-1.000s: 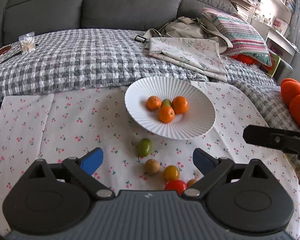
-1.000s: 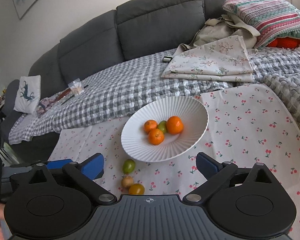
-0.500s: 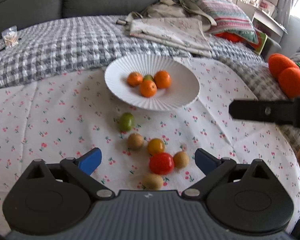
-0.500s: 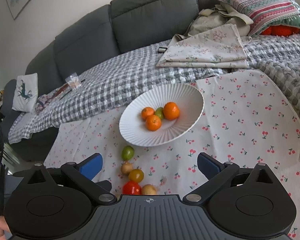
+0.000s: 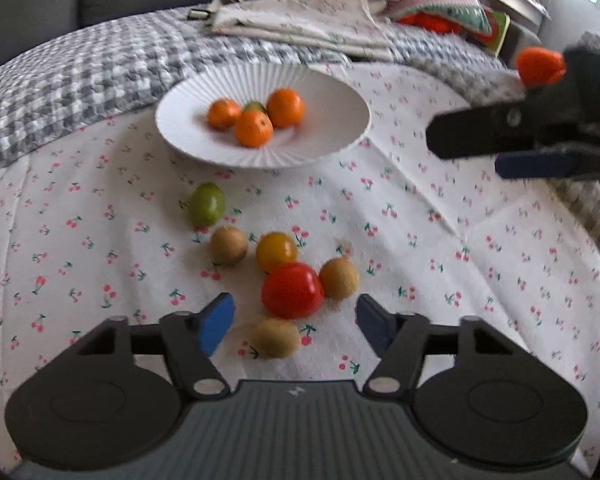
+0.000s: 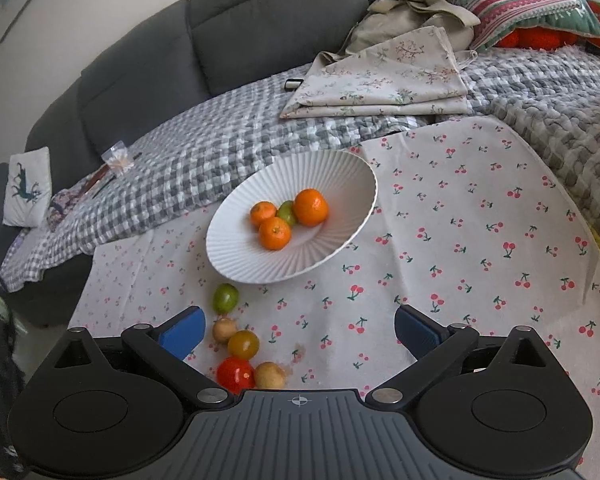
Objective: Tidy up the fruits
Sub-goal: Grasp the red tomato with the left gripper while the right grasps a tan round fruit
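Meanwhile both tongs wide open, empty; left tongs [image 5: 292,322] flank brown fruit [image 5: 276,337], red tomato [image 5: 292,295] beyond.

No readable text (only tiny gripper emblems).

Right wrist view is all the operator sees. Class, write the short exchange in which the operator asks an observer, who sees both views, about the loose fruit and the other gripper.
Operator: I count five fruits loose on the cloth. Correct?
Observer: Six. The left wrist view shows another brown fruit, nearest that camera, missing from your view.
Operator: Is the left gripper holding anything?
Observer: No. The left gripper is open and empty, with the red fruit just ahead of its fingertips.
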{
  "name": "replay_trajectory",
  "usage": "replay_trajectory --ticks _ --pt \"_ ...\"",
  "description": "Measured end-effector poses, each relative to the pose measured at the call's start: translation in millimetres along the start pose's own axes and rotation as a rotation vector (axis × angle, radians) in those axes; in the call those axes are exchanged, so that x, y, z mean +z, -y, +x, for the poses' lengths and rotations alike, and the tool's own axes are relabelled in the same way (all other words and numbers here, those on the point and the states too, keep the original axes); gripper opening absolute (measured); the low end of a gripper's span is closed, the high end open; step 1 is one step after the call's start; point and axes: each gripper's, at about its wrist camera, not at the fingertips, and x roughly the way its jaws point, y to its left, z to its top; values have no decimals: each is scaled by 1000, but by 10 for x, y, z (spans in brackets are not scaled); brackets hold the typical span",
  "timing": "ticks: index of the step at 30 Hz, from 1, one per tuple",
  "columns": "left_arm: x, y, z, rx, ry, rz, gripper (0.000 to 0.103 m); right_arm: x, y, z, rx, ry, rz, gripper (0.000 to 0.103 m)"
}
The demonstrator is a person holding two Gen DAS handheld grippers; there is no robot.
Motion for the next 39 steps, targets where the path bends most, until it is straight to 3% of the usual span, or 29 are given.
replay_trajectory --ticks 8,12,20,31,39 --pt "-19 60 149 14 3 42 51 -14 -13 59 -11 -16 -16 102" --pt "-14 53 227 31 -7 48 37 -19 -9 72 -15 -20 -15 102" --pt "11 -50 171 17 7 -21 36 -19 -2 107 -19 -33 -19 102" --pt "126 -381 -197 2 73 -178 36 -41 39 198 -39 -59 -17 102" --pt "189 -718 -373 60 130 -305 36 -150 -62 379 -39 -121 -80 100"
